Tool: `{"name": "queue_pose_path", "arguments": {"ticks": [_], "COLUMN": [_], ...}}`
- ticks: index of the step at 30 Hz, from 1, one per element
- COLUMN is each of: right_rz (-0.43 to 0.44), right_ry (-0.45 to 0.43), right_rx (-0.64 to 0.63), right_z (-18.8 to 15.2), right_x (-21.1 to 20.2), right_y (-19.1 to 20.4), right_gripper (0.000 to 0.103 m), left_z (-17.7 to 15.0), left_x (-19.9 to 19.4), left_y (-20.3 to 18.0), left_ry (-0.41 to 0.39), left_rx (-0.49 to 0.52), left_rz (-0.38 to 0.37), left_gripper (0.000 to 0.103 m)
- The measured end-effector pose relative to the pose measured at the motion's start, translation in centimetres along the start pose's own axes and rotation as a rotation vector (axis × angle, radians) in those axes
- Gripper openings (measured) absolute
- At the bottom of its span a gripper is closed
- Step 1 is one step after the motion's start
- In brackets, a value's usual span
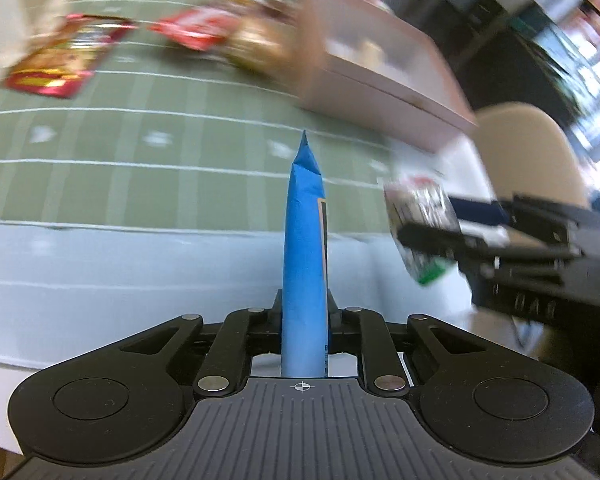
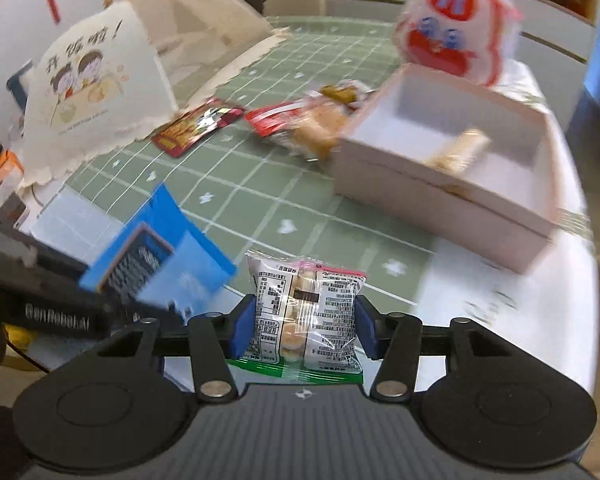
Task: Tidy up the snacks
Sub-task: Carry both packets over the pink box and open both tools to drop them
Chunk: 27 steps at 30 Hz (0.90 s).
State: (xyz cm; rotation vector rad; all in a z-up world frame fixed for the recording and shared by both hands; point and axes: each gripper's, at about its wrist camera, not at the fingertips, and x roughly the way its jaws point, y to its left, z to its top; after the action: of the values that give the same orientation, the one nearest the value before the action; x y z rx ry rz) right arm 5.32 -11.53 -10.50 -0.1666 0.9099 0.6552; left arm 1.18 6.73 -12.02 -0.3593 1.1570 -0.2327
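The left gripper [image 1: 304, 316] is clamped on a blue packet [image 1: 305, 248], seen edge-on and standing up the middle of the left wrist view. The right gripper [image 2: 305, 322] squeezes a clear biscuit packet [image 2: 305, 312] between its blue pads [image 2: 242, 326], low in the centre of its own frame. An open pale box [image 2: 440, 196] sits at the right on the green checked cloth [image 2: 236, 184], with what looks like one blurred snack inside. More snack packets [image 2: 198, 126] lie loose at upper centre.
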Motion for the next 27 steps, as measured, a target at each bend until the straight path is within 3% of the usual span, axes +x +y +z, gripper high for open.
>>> {"name": "queue_pose_path", "arguments": {"ticks": [5,11,17,22,27], "right_rz": [-0.060,-0.148,-0.210,-0.250,-0.279], "right_ry": [-0.088,-0.250,-0.388,-0.431,-0.378], "right_rx": [0.033,0.050,0.069,0.097,0.133], "right_z": [-0.8,1.0,4.6,6.1,6.3], "right_x": [-5.4,-12.2,-16.4,-17.0,-14.9], "right_y": [-3.1,-6.4,-8.9,-9.5,-9.9], "right_gripper": [0.051,0.051,0.051,0.051,0.051], "left_z": [1.3,6.9,14.5,19.1,21.8], "left_x": [-1.1,-5.9,-7.9,-4.7,1.2], "left_y": [-3.8,-8.7,-12.9,-13.5,-11.2], "left_ry": [-0.011,-0.172,-0.369,-0.374,-0.304], "left_rx": [0.039,0.110,0.183,0.154,0.074], "left_rz": [-0.109,-0.225,-0.178,-0.154,-0.161], "left_gripper": [0.019,0.019,0.019,0.019,0.019]}}
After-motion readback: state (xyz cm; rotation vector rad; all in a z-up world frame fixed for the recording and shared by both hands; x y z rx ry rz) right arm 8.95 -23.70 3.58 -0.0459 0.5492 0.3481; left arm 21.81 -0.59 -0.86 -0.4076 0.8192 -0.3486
